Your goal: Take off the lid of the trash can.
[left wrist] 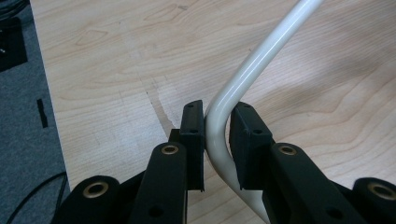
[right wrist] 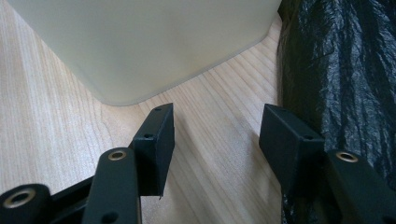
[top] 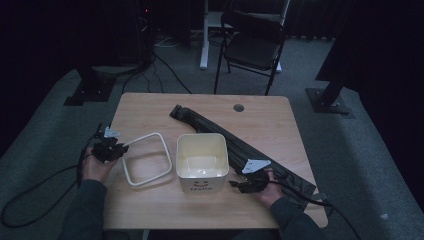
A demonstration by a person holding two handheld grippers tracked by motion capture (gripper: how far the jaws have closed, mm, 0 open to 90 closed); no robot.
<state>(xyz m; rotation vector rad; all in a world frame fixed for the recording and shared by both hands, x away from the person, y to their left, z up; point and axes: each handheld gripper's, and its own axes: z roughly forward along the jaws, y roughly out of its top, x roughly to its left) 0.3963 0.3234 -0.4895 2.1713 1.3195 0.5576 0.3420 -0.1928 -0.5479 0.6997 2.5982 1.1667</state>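
Observation:
A white rounded-square ring (top: 164,150) lies tilted on the wooden table (top: 150,107), left of a cream bin (top: 201,184) with "Hello" on its front. My left gripper (top: 120,149) is shut on the ring's left corner. In the left gripper view the pale tube (left wrist: 261,51) runs between the jaws of my left gripper (left wrist: 216,140), both pads against it. A long black plastic bag (top: 220,132) lies diagonally behind and right of the bin. My right gripper (top: 235,185) rests open by the bin's front right corner. Its jaws (right wrist: 217,135) hold nothing, between the bin (right wrist: 140,42) and the bag (right wrist: 336,70).
A black folding chair (top: 252,42) stands beyond the table's far edge. A round cable hole (top: 238,107) sits near the table's back. Cables trail from both grippers over the grey carpet (top: 45,150). Bare wood shows at the front left and far right.

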